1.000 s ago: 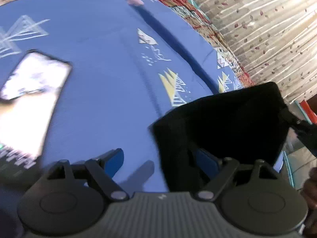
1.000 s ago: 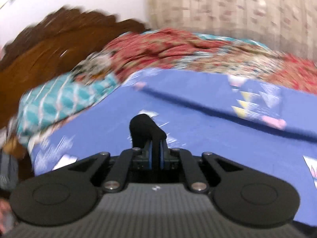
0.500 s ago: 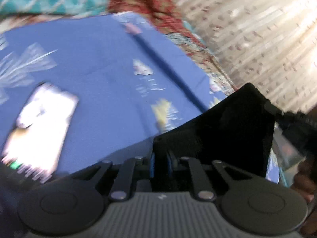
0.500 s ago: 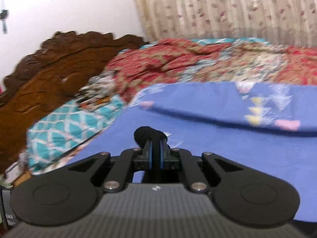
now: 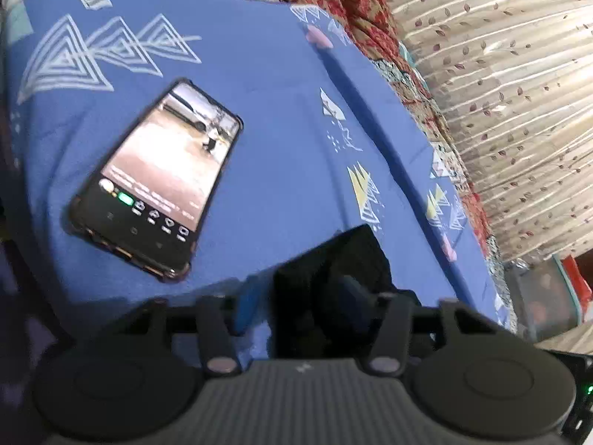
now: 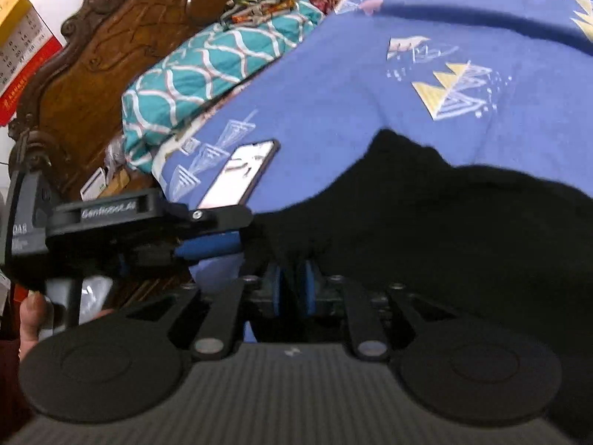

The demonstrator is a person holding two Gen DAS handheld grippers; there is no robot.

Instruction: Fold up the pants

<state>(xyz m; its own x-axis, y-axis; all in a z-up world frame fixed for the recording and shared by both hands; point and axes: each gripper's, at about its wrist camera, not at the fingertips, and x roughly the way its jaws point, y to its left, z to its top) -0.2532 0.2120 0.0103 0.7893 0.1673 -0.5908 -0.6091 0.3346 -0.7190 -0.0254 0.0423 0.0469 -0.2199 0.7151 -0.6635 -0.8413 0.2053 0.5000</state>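
Right wrist view shows us the black pants (image 6: 444, 222) lying just right of the phone (image 6: 237, 174) on the bedsheet (image 6: 333, 92). Both the left gripper (image 5: 300, 296) and the right gripper (image 6: 292, 289) have just been opening, cloth loose between each one's jaws. We judge the fabric soft and floppy, best pinched at a folded edge.

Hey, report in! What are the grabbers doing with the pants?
Left gripper and right gripper just opened. Black pants down on blue bedsheet. Phone lies beside them.
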